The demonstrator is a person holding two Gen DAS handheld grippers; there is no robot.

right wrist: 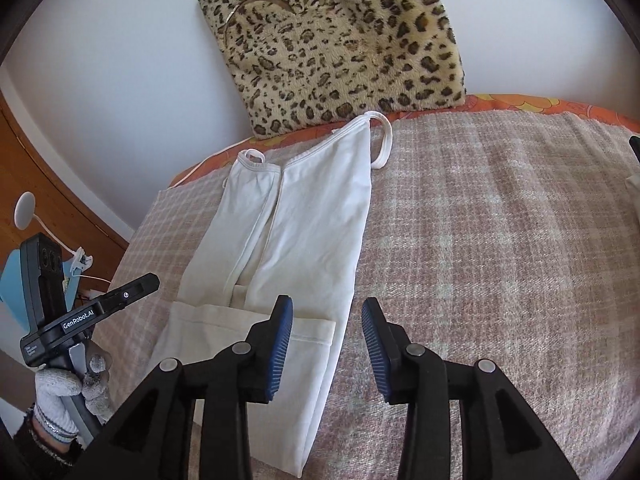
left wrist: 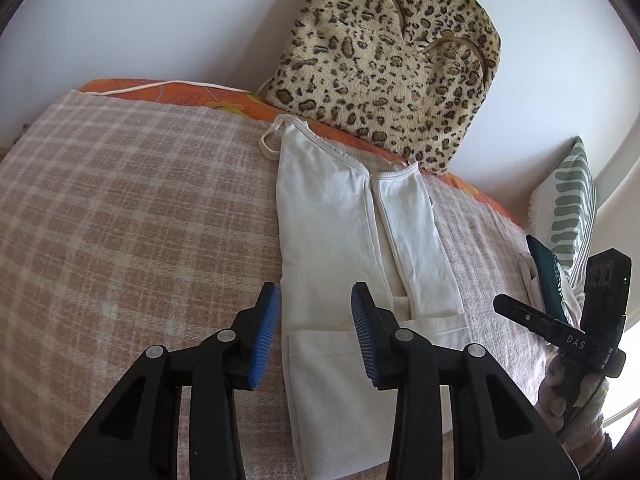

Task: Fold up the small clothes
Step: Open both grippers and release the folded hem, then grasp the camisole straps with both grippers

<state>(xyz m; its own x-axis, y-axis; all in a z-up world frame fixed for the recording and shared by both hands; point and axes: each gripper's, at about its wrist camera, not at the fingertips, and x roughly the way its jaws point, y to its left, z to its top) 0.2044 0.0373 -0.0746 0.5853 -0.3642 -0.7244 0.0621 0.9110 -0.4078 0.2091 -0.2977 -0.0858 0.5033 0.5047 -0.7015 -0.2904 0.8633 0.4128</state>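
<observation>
A white strappy top (left wrist: pixel 336 216) lies on the plaid blanket (left wrist: pixel 132 216), its two sides folded in lengthwise and its hem end turned up. It also shows in the right wrist view (right wrist: pixel 304 220). My left gripper (left wrist: pixel 314 332) is open and empty, just above the top's left hem corner. My right gripper (right wrist: pixel 326 350) is open and empty, above the top's right edge near the hem. The left wrist view shows the other gripper's body (left wrist: pixel 576 320) at the right edge. The right wrist view shows the other one (right wrist: pixel 80 312) at the left, in a gloved hand.
A leopard-print cushion (left wrist: pixel 392 56) leans on the white wall behind the top. An orange floral sheet (left wrist: pixel 224 100) edges the blanket. A green-striped pillow (left wrist: pixel 568 208) and a dark folded item (left wrist: pixel 546 280) lie at the right. A wooden board (right wrist: pixel 36 168) stands at the left.
</observation>
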